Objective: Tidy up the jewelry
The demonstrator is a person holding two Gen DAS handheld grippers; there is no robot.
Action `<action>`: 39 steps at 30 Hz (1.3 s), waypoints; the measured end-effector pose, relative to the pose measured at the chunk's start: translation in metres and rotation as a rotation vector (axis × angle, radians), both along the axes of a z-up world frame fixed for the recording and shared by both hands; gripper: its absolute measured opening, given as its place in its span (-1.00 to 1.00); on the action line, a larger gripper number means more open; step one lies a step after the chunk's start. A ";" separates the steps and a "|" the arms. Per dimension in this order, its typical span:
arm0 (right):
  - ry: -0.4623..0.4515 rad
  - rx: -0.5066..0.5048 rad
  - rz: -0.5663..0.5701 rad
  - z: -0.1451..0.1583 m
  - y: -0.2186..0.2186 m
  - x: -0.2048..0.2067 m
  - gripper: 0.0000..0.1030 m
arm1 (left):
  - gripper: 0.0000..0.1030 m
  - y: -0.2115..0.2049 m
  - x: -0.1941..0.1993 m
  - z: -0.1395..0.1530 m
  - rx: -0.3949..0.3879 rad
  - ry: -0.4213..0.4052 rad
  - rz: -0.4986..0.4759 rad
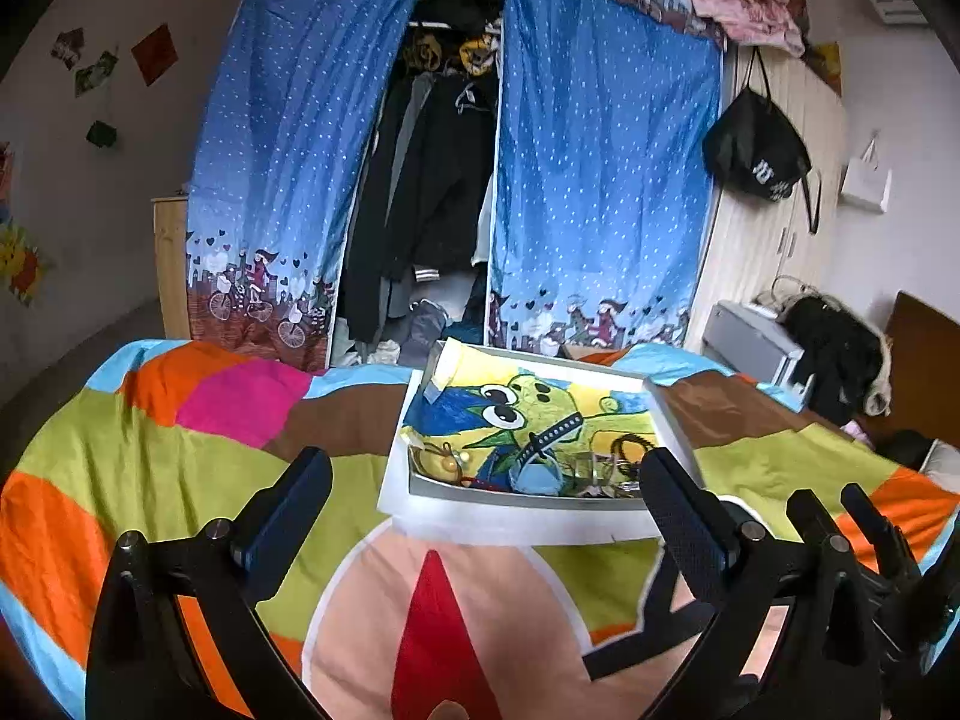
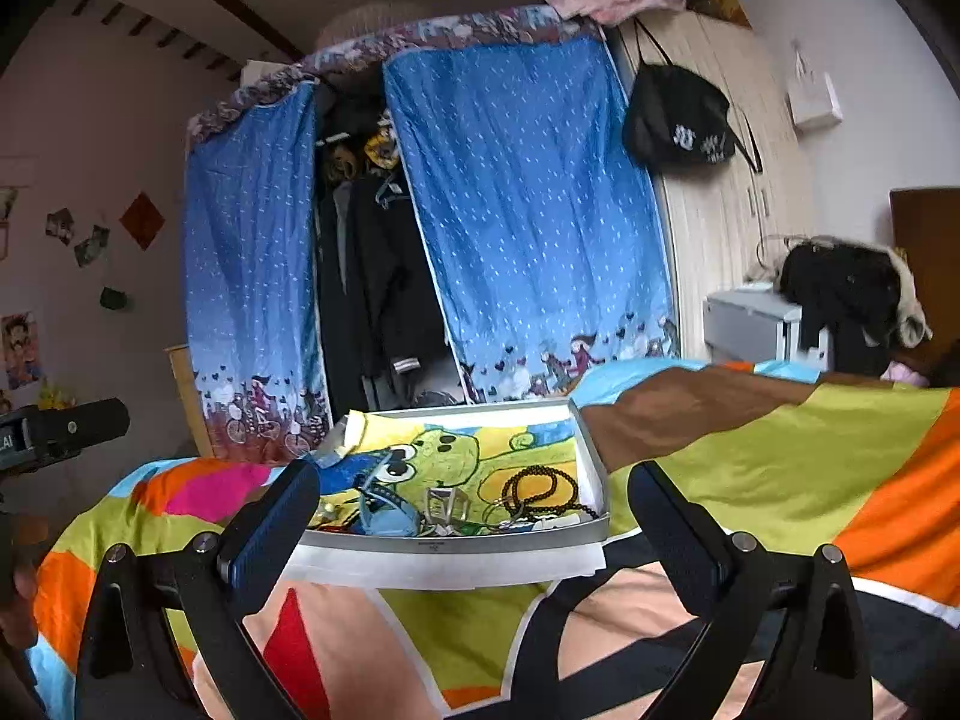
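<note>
On the bed, a patchwork cover (image 1: 150, 450) in orange, green, brown and pink gives a wide soft surface, probably chosen so the work can be spread out within reach of both arms. In the middle of it sits a shallow white tray (image 2: 456, 543) on a sheet of white paper (image 1: 510, 525), its floor lined with a bright cartoon drawing; the low walls seem meant to keep small pieces from rolling off into the bedding. The jewelry lies bunched along the tray's near edge rather than sorted, so the organizing looks barely begun. Both tools hover short of the tray, neither touching it: the left gripper (image 1: 486, 480) has its jaws spread wide and empty, and the right gripper (image 2: 474, 492) likewise stands spread with nothing between the fingers, a posture that suits an approach before picking. The left wrist view shows the tray's far corner and the neighbouring tool at its lower right, but the pile is partly cut off by a finger. The right wrist view sits lower and nearer, and it alone shows the dark beaded bracelet (image 2: 540, 489) coiled clearly by the right wall, a pale square-framed piece (image 2: 447, 504) beside it, and a blue item (image 2: 384, 519) further left.
</note>
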State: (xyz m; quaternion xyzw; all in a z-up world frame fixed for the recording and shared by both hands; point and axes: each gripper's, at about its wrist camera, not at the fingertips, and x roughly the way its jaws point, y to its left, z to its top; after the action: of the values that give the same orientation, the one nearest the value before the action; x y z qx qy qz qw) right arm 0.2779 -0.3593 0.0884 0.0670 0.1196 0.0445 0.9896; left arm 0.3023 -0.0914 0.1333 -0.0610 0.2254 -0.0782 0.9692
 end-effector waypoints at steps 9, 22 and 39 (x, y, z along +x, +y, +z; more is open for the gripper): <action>-0.067 -0.020 0.005 0.008 0.016 -0.052 1.00 | 0.95 0.021 -0.067 0.004 -0.004 -0.045 0.022; -0.080 -0.057 -0.034 -0.016 0.043 -0.150 1.00 | 0.95 0.051 -0.157 -0.035 0.025 -0.048 0.011; -0.002 -0.130 -0.060 -0.051 0.080 -0.189 1.00 | 0.95 0.073 -0.208 -0.086 0.032 -0.029 -0.013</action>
State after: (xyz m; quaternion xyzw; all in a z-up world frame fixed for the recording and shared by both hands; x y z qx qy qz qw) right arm 0.0893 -0.2793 0.0375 0.0062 0.1191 0.0073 0.9928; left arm 0.0943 -0.0187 0.0475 -0.0428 0.2128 -0.0816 0.9727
